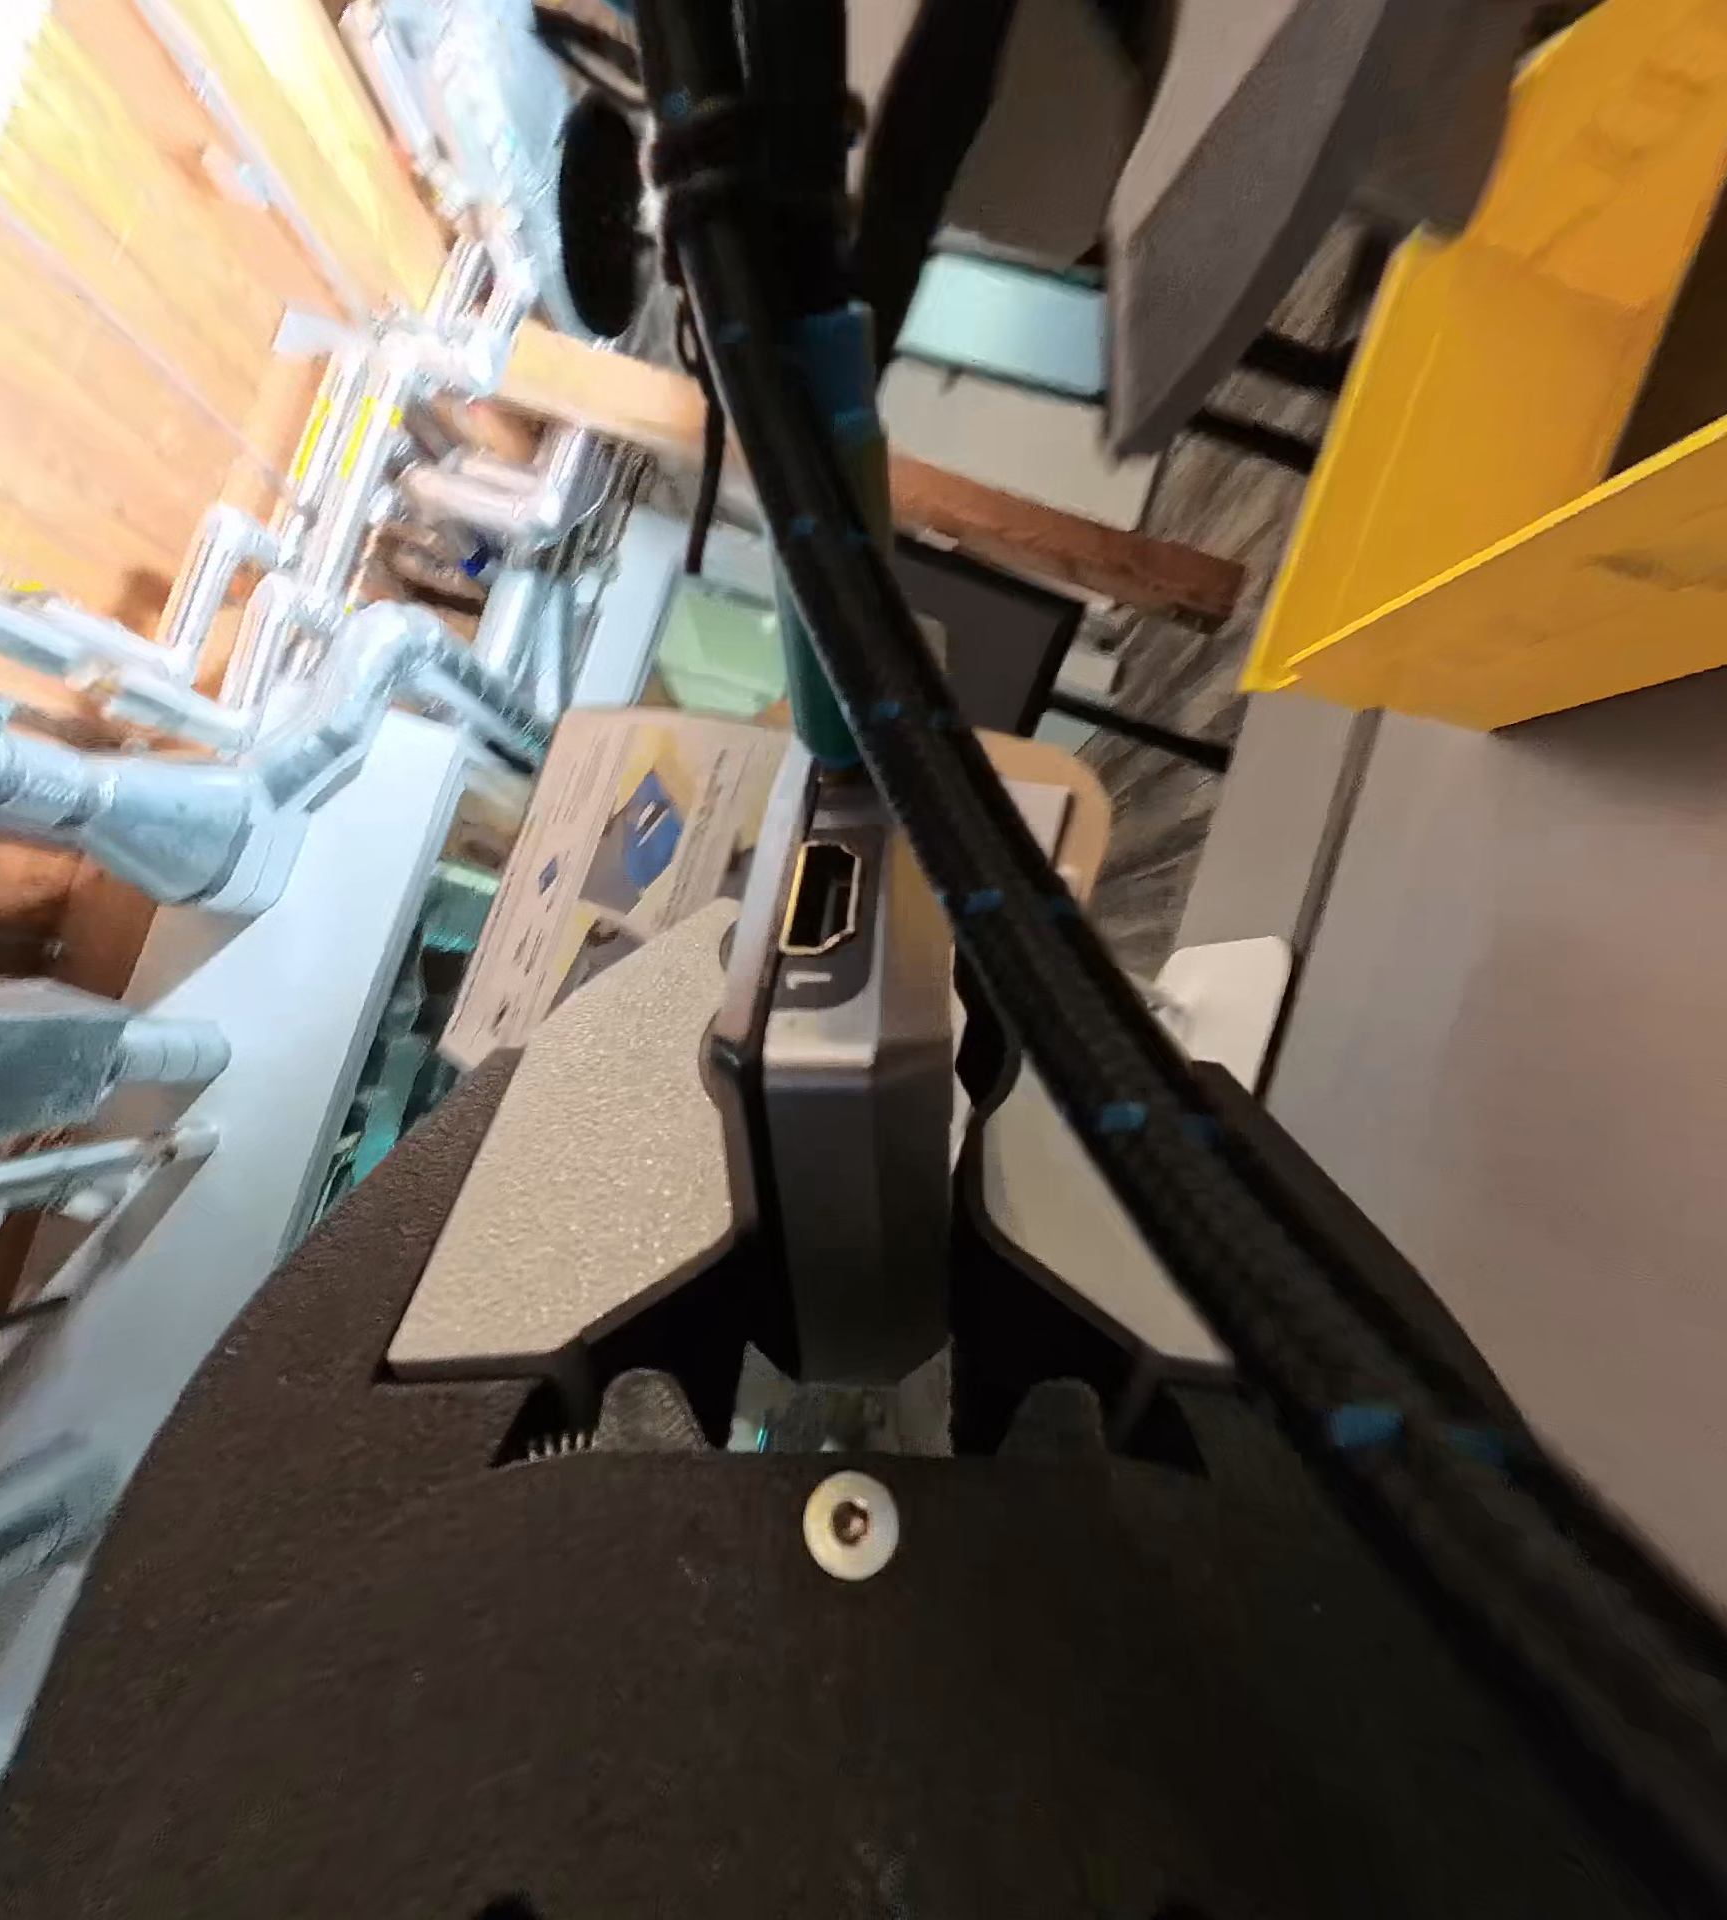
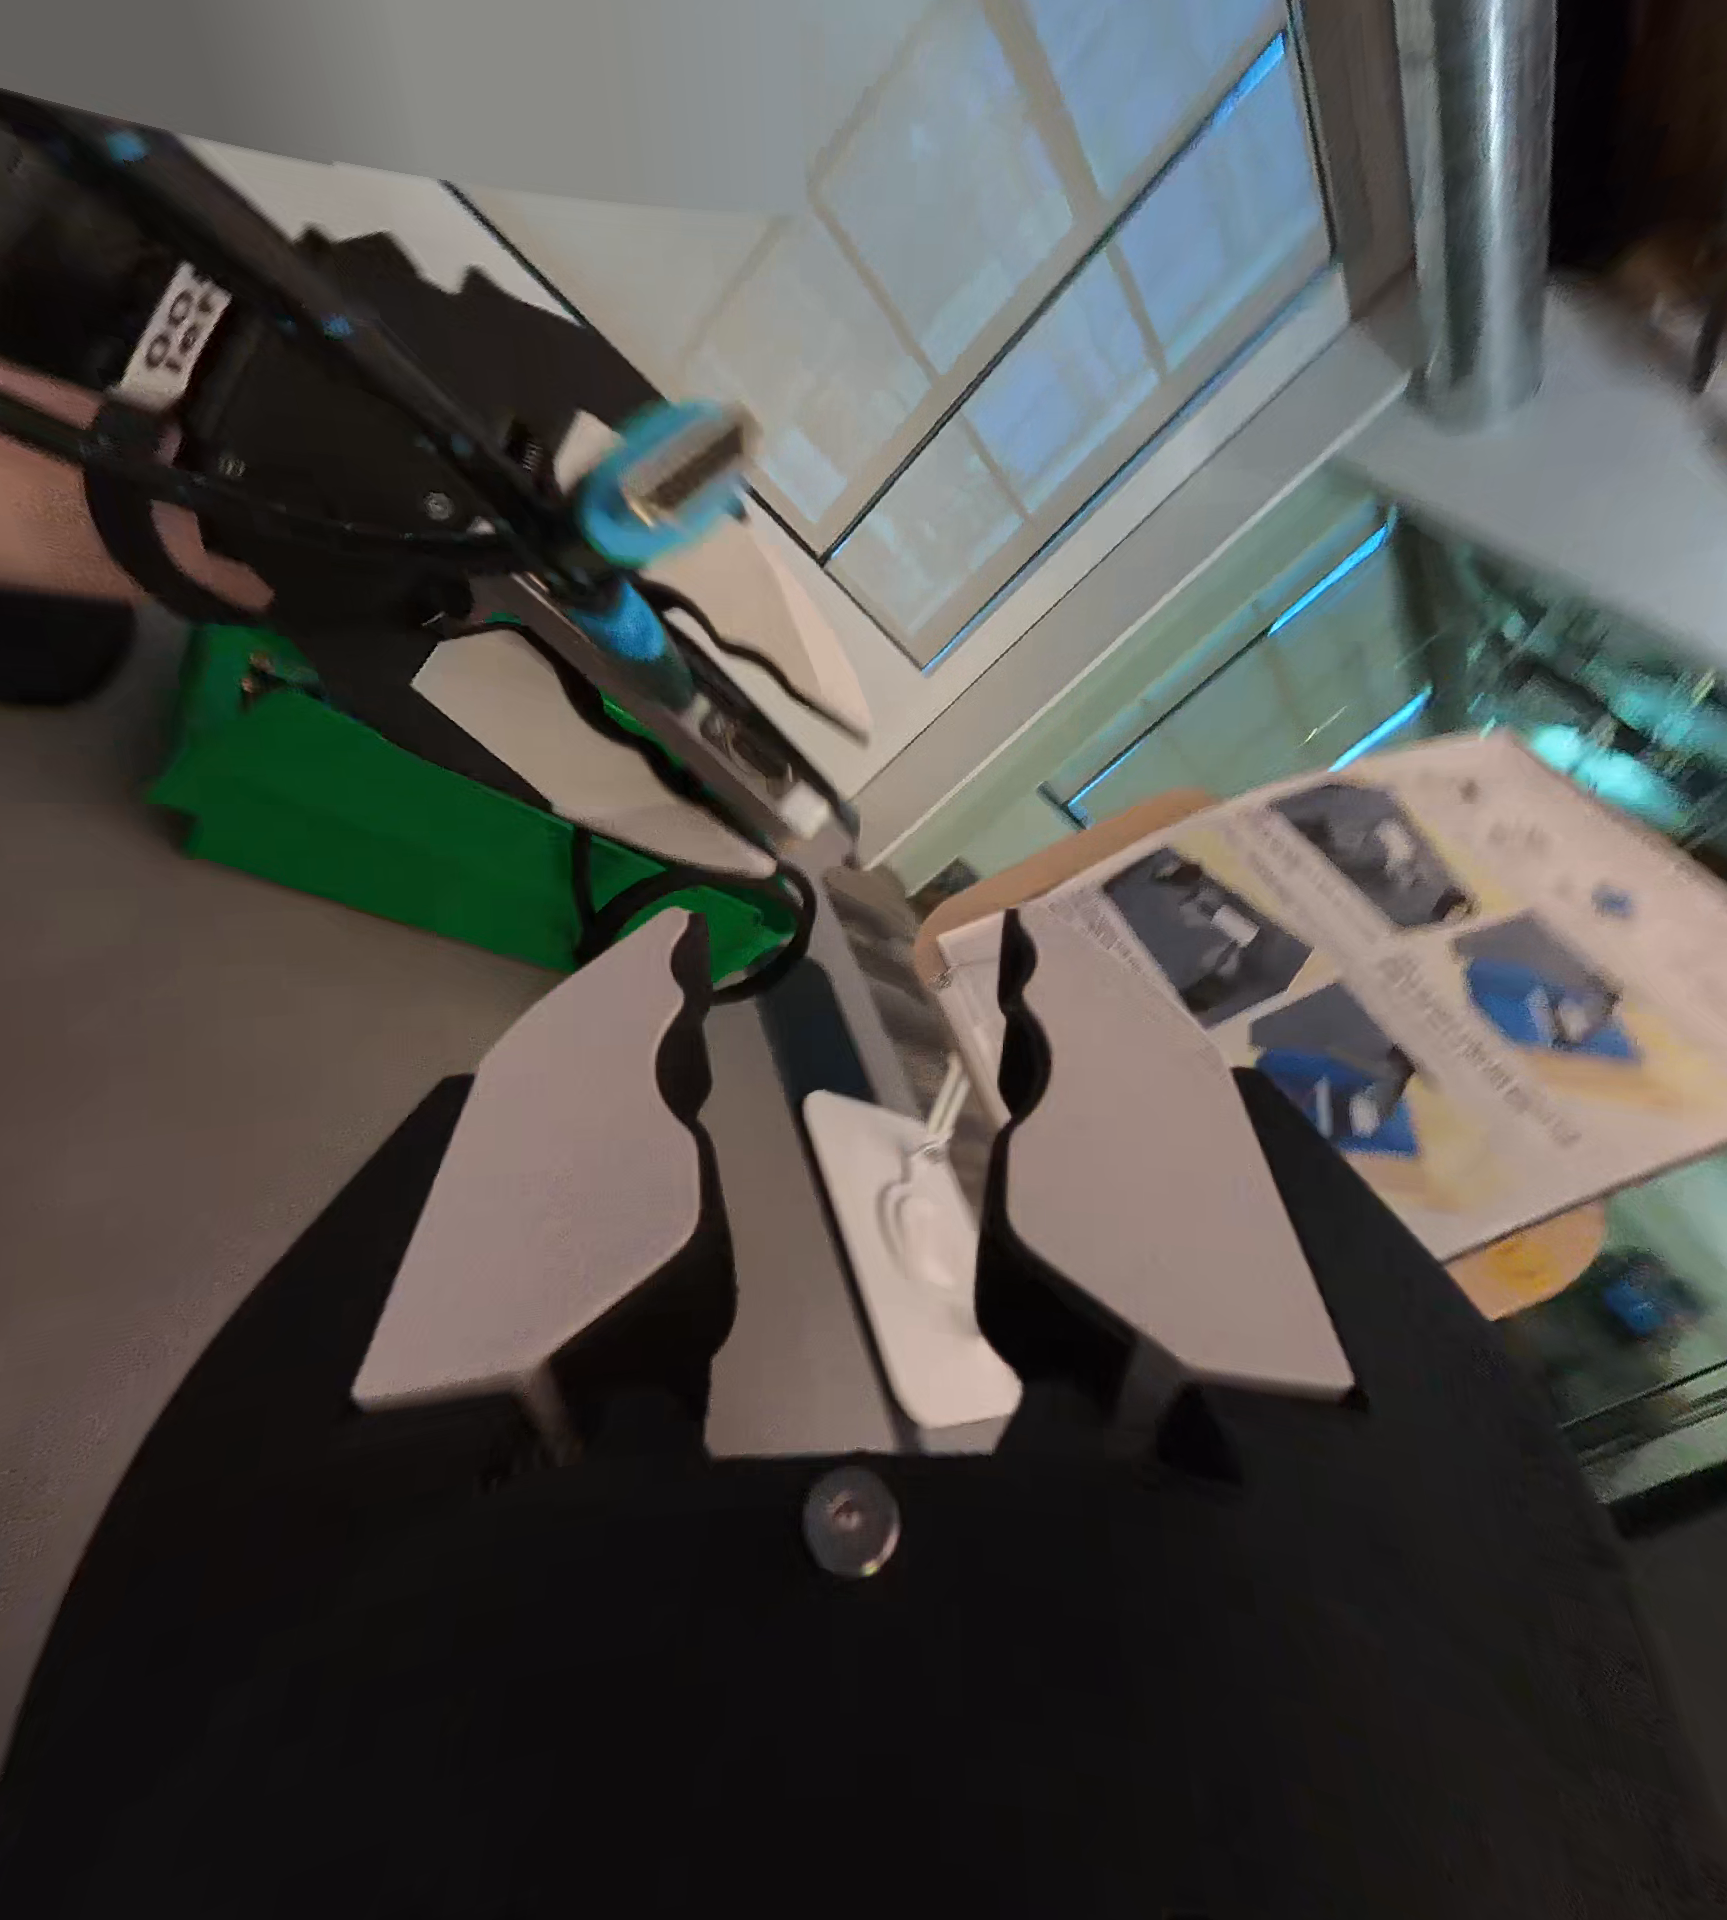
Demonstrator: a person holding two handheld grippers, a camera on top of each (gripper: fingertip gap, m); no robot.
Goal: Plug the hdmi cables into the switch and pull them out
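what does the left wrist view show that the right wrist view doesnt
Only the left wrist view shows the left gripper shut on the HDMI switch, its empty port facing the camera, with a braided cable crossing.

Only the right wrist view shows the open, empty right gripper, a loose blue HDMI plug and a green bag.

Both show the printed box.

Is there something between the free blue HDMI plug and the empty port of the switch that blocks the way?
Partly. The left gripper clamps the switch, and its empty port shows open. A braided black cable passes close beside the port, across the switch. The free blue plug hangs in the air; the right gripper is open, empty.
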